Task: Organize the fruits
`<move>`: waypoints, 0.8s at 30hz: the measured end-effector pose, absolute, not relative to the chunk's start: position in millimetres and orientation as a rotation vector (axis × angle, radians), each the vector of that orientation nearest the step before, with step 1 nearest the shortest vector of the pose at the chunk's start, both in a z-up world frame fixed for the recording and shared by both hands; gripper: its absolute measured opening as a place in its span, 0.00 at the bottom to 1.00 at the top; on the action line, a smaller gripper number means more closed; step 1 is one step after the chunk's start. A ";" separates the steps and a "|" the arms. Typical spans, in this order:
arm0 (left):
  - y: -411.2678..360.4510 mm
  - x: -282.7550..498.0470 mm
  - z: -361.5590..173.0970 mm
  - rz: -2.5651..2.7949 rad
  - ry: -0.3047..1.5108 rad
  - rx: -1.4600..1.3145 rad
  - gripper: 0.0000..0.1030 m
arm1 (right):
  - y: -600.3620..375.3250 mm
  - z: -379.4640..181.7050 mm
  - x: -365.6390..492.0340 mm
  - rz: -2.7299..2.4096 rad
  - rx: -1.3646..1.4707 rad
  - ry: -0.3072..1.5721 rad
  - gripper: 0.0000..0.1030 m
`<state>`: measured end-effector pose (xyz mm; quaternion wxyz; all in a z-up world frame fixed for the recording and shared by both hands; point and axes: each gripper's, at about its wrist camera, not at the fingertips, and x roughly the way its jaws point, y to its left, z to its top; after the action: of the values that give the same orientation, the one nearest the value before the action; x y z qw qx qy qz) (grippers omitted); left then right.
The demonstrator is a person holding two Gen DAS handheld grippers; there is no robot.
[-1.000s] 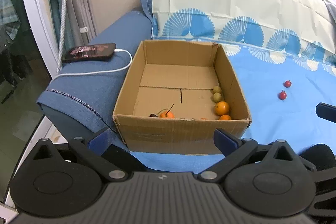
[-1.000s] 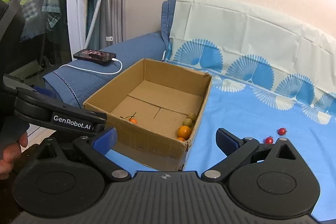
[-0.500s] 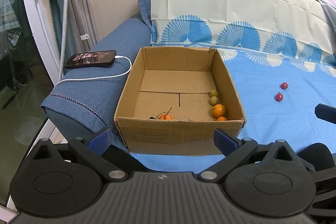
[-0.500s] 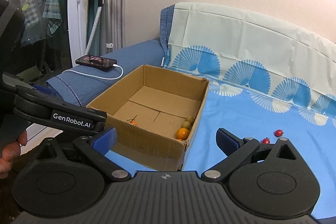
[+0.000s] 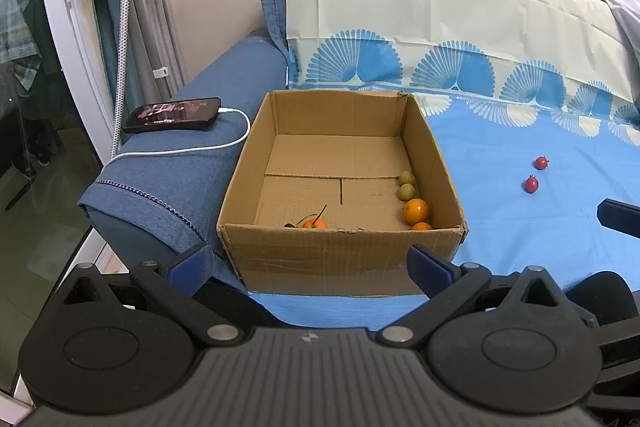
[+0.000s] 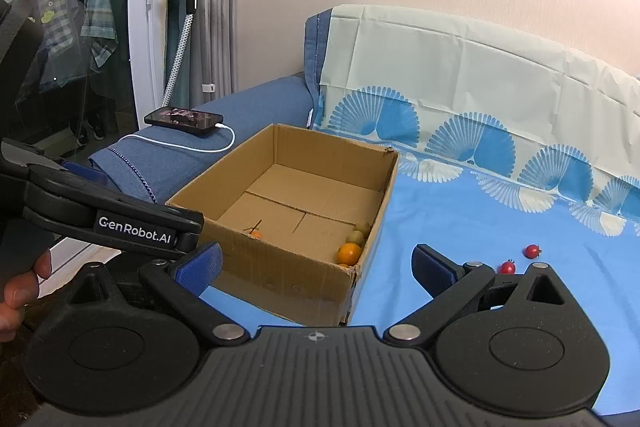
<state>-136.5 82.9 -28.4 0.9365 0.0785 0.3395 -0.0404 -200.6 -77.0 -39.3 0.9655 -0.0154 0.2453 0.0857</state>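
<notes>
Two hand-held grippers were in view, both released with nothing between their blue pads. Starting at nine o'clock in the left wrist view, a phone (image 5: 173, 115) lay on the blue sofa arm (image 5: 192, 183), with a white cable (image 5: 208, 147) plugged into its right end and trailing back along the arm. Just beside the arm, at the centre, an open cardboard box (image 5: 340, 259) sat on the blue sheet (image 5: 520, 239). Inside it, a small orange with a stem (image 5: 314, 223) rested against the near wall at six o'clock. Along the right wall, at about four o'clock, two green fruits (image 5: 407, 185) lay touching each other, with a larger orange (image 5: 416, 211) just in front of them and another orange (image 5: 421, 226) half hidden by the near wall. The left hand-held gripper (image 5: 308, 265) hung in front of the box, jaws spread wide. Well apart from the box, at three o'clock on the sheet, two red fruits (image 5: 536, 173) lay near each other. In the right wrist view, the right hand-held gripper (image 6: 318, 265) stood with jaws wide apart before the box's near right corner, and one red fruit (image 6: 507, 267) showed just beyond its right finger (image 6: 434, 269).
</notes>
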 end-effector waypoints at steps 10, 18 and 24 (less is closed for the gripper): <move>79.4 -130.4 -33.2 -0.083 0.710 0.177 1.00 | -80.7 -45.2 -195.9 0.180 -0.009 0.518 0.97; 64.2 -121.0 -43.2 -0.101 0.743 0.235 1.00 | -101.1 -56.8 -184.3 0.143 0.069 0.551 0.98; 37.8 -105.1 -52.9 -0.151 0.795 0.277 1.00 | -137.9 -73.4 -173.9 0.044 0.152 0.581 0.98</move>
<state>-105.1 37.8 -52.9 0.9099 0.1343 0.3855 -0.0733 -173.9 -137.9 -73.4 0.9550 0.0748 0.2862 0.0217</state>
